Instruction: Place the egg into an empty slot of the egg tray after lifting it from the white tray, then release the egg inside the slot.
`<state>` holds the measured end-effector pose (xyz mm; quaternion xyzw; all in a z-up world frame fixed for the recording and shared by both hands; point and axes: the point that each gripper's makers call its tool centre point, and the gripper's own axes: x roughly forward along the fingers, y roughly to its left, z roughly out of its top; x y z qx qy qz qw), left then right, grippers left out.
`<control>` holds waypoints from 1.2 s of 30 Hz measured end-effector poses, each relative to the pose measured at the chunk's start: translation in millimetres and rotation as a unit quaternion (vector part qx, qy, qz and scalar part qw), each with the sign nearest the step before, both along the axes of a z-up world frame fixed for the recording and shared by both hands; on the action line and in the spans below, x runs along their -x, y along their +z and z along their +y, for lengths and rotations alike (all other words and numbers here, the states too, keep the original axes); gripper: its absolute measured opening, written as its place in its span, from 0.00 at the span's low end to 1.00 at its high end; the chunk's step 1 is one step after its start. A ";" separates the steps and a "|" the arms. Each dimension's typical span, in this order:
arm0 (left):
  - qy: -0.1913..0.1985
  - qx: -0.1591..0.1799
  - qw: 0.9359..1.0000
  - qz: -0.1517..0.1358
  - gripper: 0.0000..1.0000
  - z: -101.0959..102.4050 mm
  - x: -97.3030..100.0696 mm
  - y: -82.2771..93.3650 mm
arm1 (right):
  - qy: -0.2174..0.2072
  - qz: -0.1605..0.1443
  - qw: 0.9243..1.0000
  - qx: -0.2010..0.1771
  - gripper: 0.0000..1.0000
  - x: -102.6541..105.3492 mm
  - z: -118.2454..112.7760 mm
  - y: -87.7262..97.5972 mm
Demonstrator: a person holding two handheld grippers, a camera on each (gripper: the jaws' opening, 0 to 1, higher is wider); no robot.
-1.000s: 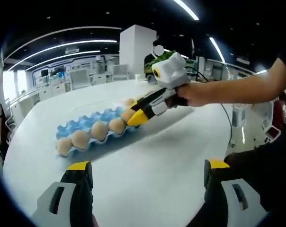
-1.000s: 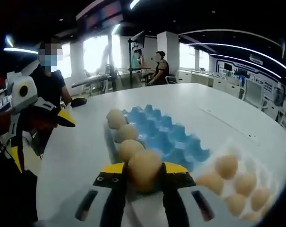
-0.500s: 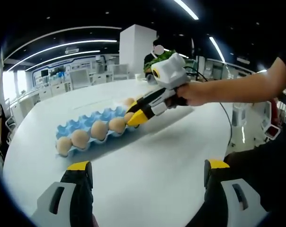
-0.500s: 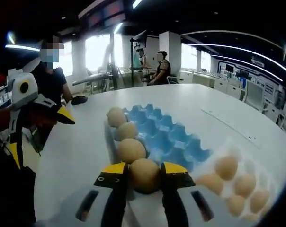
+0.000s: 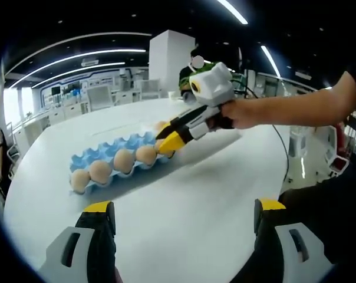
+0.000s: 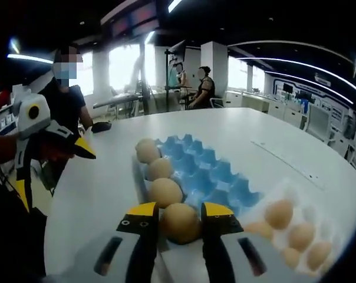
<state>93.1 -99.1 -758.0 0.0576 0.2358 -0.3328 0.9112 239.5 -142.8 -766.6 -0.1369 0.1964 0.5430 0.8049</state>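
Four eggs along the near row of the blue egg tray (image 6: 210, 174), counting the one the right gripper (image 6: 179, 213) has between its yellow tips. That egg (image 6: 179, 223) sits dead centre between the jaws, pinched on both flanks, low over the end slot next to the third egg (image 6: 165, 191); whether it's seated in the cup or just above it is hard to call, the jaws hide the base. Judgement: only move left is to spread the jaws and back straight out along their own line, away from the row. White tray (image 6: 319, 215) with the spare eggs lies just right of the blue one. Left gripper (image 5: 181, 213) idles wide open over bare table (image 5: 195, 188), well short of the tray, so right is the nearer hand.
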 end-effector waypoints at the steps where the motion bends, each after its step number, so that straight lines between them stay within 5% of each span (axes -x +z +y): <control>1: 0.001 0.000 1.000 0.000 1.00 0.6 0.1 0.1 | -0.001 0.001 1.000 -0.004 0.29 -0.7 -1.4 2.6; 15: 0.006 0.002 1.000 -0.002 1.00 3.3 0.7 1.5 | -0.040 -0.018 0.999 0.009 0.28 -29.5 -34.2 20.9; 36: 0.020 0.004 1.000 -0.005 1.00 15.5 -1.6 12.4 | -0.061 -0.003 0.994 0.090 0.29 -53.3 -71.0 -2.6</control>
